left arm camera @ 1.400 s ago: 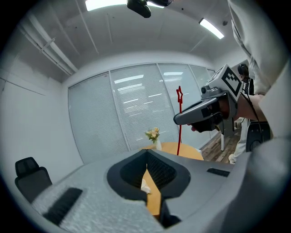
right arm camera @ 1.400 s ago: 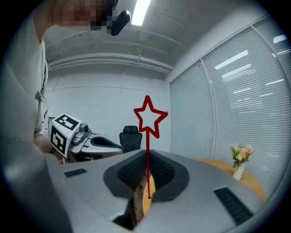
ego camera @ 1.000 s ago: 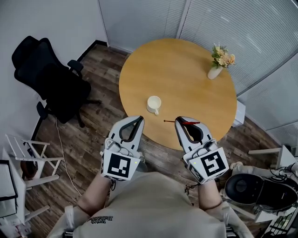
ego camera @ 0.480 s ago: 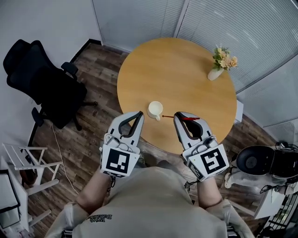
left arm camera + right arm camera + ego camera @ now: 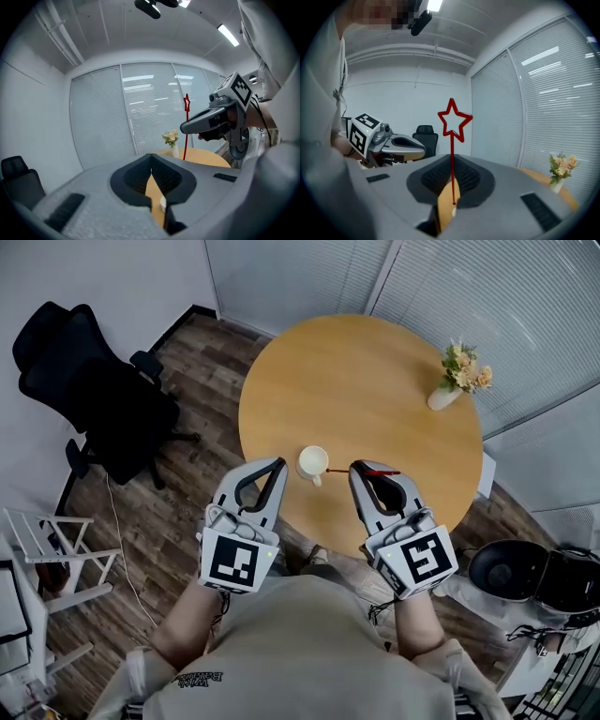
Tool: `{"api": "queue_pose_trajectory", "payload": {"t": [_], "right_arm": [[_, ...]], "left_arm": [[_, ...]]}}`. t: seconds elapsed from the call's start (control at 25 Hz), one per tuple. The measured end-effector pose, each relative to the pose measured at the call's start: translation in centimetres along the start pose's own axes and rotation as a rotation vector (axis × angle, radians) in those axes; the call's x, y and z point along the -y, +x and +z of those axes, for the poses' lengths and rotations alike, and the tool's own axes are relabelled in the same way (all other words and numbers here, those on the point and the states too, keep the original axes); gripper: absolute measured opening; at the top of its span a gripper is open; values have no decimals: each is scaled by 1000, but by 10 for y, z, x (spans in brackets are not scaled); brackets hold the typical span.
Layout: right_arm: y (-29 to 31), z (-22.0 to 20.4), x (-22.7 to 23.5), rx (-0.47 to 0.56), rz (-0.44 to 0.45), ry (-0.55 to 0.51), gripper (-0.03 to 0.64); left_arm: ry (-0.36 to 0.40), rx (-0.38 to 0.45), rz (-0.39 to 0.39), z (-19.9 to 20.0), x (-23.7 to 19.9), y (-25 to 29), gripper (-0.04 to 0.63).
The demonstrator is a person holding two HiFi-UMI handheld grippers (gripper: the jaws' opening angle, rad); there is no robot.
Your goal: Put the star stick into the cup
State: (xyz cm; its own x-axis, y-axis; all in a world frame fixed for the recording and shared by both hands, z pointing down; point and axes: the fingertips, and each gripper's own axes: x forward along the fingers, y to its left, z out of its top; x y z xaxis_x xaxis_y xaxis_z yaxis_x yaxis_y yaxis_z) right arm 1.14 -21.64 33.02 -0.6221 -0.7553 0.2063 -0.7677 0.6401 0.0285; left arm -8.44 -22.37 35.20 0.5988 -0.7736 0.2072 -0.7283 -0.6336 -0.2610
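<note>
Near the table's (image 5: 375, 381) edge, right tool (image 5: 361, 468) pinches the star stick (image 5: 386, 472) beside the cup (image 5: 312, 462); left tool (image 5: 275, 465) pressed together.

The right gripper (image 5: 451, 161) fills the bottom of the frame, its jaws closed on a red star stick (image 5: 452, 140) that stands upright at the centre. The left gripper (image 5: 423, 151) reaches in from the left, in front of a black chair (image 5: 425, 133). A vase of flowers (image 5: 559, 172) stands on the table (image 5: 536, 178) at lower right.
</note>
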Motion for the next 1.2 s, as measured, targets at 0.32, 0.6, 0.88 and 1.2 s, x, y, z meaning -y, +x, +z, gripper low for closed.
{"api": "queue_pose_trajectory", "payload": {"t": [0.32, 0.6, 0.88, 1.2], "right_arm": [[22, -12, 20, -16, 51, -7, 35], [55, -32, 32, -42, 73, -14, 35], [86, -81, 41, -107, 79, 57, 35], [118, -153, 48, -213, 60, 129, 35]], "left_arm": [[-16, -33, 80, -7, -9, 24, 21], [-106, -22, 112, -13, -18, 44, 21], [-80, -73, 88, -50, -18, 67, 21], [-139, -149, 58, -102, -9, 88, 21]]}}
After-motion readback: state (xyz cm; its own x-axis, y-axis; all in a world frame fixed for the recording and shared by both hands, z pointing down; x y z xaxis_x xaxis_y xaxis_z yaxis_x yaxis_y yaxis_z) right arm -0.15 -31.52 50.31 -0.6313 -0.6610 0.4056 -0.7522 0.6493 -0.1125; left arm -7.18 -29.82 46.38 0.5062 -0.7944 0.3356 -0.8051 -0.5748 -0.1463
